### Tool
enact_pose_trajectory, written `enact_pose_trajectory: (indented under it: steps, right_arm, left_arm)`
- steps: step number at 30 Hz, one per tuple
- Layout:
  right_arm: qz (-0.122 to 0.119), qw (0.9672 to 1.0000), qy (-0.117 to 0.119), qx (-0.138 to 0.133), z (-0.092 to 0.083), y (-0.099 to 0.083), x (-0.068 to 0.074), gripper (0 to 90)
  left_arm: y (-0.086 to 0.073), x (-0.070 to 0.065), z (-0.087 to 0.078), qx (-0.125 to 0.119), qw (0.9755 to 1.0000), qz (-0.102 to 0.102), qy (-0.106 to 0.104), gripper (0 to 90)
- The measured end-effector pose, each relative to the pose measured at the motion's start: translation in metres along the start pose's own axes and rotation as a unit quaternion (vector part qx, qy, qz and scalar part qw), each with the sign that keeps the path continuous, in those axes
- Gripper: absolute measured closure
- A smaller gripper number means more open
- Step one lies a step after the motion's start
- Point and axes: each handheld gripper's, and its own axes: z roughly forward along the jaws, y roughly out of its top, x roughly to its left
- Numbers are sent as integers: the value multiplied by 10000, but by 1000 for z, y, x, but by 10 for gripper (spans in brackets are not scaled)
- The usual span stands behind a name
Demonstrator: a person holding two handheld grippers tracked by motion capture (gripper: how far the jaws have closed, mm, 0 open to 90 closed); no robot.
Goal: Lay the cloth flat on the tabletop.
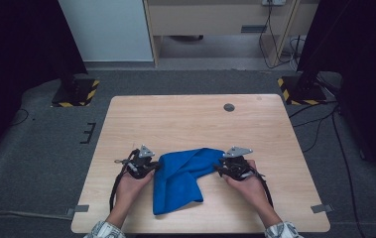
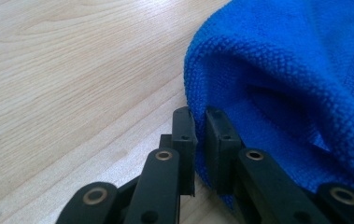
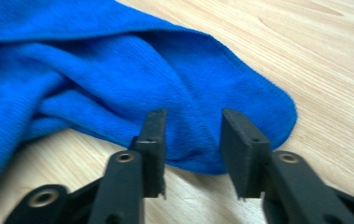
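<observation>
A blue cloth (image 1: 183, 176) lies crumpled and partly folded on the near middle of the wooden table (image 1: 185, 119). My left gripper (image 1: 155, 166) lies low at the cloth's left edge. In the left gripper view its jaws (image 2: 199, 114) stand almost together, pinching the hem of the cloth (image 2: 296, 70). My right gripper (image 1: 218, 168) is at the cloth's right corner. In the right gripper view its jaws (image 3: 193, 121) stand apart, and the rounded corner of the cloth (image 3: 118, 74) lies between them without either pad pressing on it.
A small dark round spot (image 1: 229, 107) marks the table's far right. Grey tape tabs (image 1: 322, 208) sit at the front corners. Two stands with yellow-black bases (image 1: 76, 91) flank the table's far side on the floor.
</observation>
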Motion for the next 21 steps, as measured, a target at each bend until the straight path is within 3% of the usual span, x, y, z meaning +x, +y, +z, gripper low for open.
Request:
enact_pose_trajectory:
  steps: [5, 12, 16, 21]
  right_arm:
    - [-13, 9998, 169, -56, -2, 2, 9, 481]
    - [-195, 9993, 320, -10, 9, 5, 31, 412]
    - [-336, 9990, 277, 128, 18, 2, 39, 438]
    - [-309, 9992, 218, 93, 22, 2, 39, 545]
  left_arm:
    - [-1, -2, -2, -42, 10000, -11, -18, 833]
    - [-2, -2, -3, -71, 9999, -42, -70, 842]
    - [-3, -3, -6, -118, 9998, -86, -117, 843]
    - [-3, -7, -7, -132, 9997, -71, -170, 843]
